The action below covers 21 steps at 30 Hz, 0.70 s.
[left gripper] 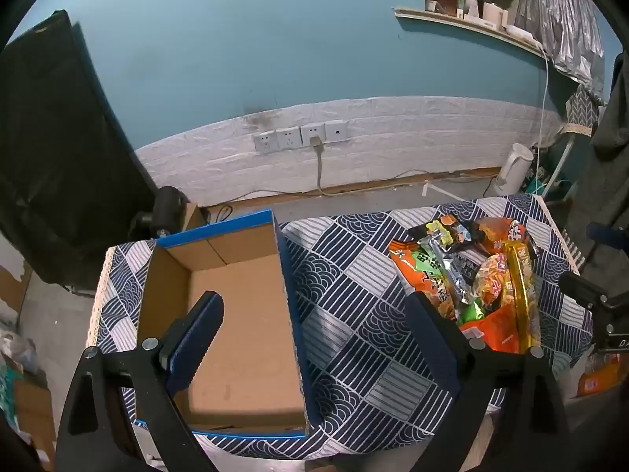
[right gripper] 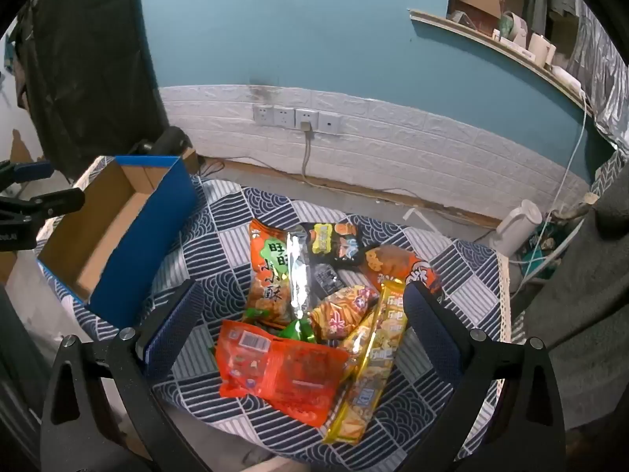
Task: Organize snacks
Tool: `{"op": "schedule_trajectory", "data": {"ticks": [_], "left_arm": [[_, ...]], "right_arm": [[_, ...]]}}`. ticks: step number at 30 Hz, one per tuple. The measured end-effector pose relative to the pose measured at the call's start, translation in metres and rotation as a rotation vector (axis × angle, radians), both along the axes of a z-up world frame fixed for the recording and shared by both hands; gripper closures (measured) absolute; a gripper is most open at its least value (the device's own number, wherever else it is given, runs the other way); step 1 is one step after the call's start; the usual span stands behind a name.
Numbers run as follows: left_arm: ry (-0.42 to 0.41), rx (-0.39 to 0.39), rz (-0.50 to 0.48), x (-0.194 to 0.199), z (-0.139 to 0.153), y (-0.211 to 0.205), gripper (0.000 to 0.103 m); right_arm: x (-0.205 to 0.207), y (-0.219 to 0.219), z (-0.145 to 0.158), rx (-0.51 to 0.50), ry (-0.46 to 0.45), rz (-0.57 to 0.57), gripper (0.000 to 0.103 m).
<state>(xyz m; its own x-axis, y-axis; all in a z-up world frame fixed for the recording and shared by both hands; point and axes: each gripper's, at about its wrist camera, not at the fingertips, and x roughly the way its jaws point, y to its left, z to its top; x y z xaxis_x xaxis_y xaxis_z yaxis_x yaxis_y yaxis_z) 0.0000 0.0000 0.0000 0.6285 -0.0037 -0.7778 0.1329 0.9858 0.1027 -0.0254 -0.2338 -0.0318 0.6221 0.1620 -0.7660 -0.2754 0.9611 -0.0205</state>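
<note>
An empty blue cardboard box (left gripper: 236,314) sits on the left of a table with a navy patterned cloth (left gripper: 354,314); it also shows in the right wrist view (right gripper: 118,236). A pile of snack packets (right gripper: 314,299) lies on the right: a red packet (right gripper: 279,377), an orange-green packet (right gripper: 269,275), a long yellow packet (right gripper: 373,358), a black packet (right gripper: 334,242). The pile also shows in the left wrist view (left gripper: 471,271). My left gripper (left gripper: 314,306) is open, above the box's right wall. My right gripper (right gripper: 302,295) is open above the pile, holding nothing.
A teal wall with white brick panel and sockets (left gripper: 300,137) stands behind the table. A white kettle (right gripper: 515,228) sits on the floor at right. A black sheet (left gripper: 51,157) hangs at left. A shelf (right gripper: 511,47) with clutter is upper right.
</note>
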Motion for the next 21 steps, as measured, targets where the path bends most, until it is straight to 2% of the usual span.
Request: {"op": "schedule_trajectory", "data": {"ticks": [14, 21], "left_arm": [[-0.016, -0.010, -0.014, -0.0061, -0.0010, 0.0041, 0.008], [-0.010, -0.008, -0.019, -0.0017, 0.0004, -0.0003, 0.008]], "right_arm": [[-0.0036, -0.0015, 0.0052, 0.001, 0.004, -0.002, 0.003], [-0.0002, -0.0022, -0.0013, 0.000, 0.009, -0.001, 0.003]]}}
